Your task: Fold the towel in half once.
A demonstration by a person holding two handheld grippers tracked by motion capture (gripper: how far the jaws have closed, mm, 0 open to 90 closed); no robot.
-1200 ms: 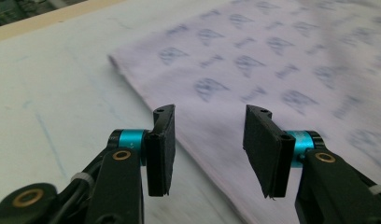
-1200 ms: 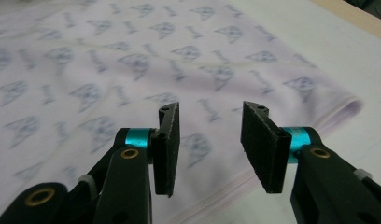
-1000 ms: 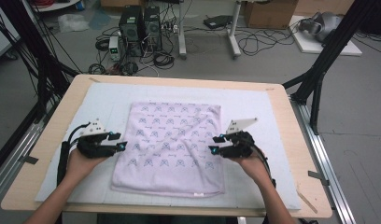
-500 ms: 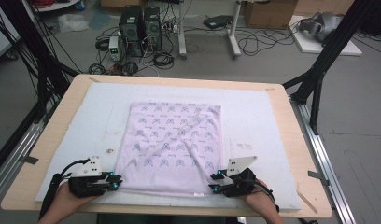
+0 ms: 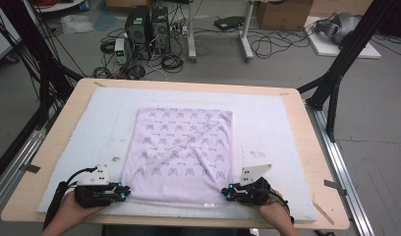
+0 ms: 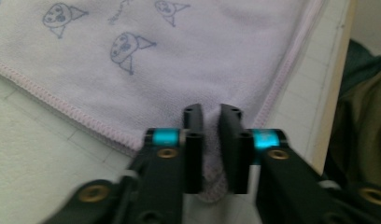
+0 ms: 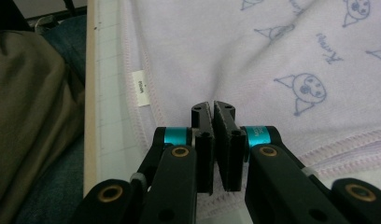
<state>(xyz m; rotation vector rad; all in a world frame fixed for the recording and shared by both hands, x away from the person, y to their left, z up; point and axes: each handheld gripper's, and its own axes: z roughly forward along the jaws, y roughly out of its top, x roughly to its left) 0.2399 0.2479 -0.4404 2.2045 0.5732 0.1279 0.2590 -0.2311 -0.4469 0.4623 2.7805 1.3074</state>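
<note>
A: Start at the grippers. What have they got?

B: The left gripper (image 6: 211, 140) has just been closing, and its jaws now stand nearly together with a bunched fold of the lilac towel (image 5: 183, 155) pinched between them, right at the near left corner. The right gripper (image 7: 215, 140) has just been closing too; its jaws are almost touching, with the cloth's hemmed near right corner caught in the thin gap.

A: And the towel itself?

B: It lies flat on the white mat (image 5: 267, 123) in the middle of the wooden table (image 5: 314, 162), printed side up, with its near edge close to the person's side. In the high view the left gripper (image 5: 101, 191) and right gripper (image 5: 247, 191) sit at the two near corners, level with each other.

A: What could spoil the next move?

B: I'd judge the bites to be shallow, mostly hem. If the hands lift or pull forward unevenly, one corner could slide out and the fold would land skewed. The small label (image 7: 139, 87) beside the right gripper marks how close to the edge that grip is. Dragging rather than lifting could also wrinkle the cloth against the mat.
</note>
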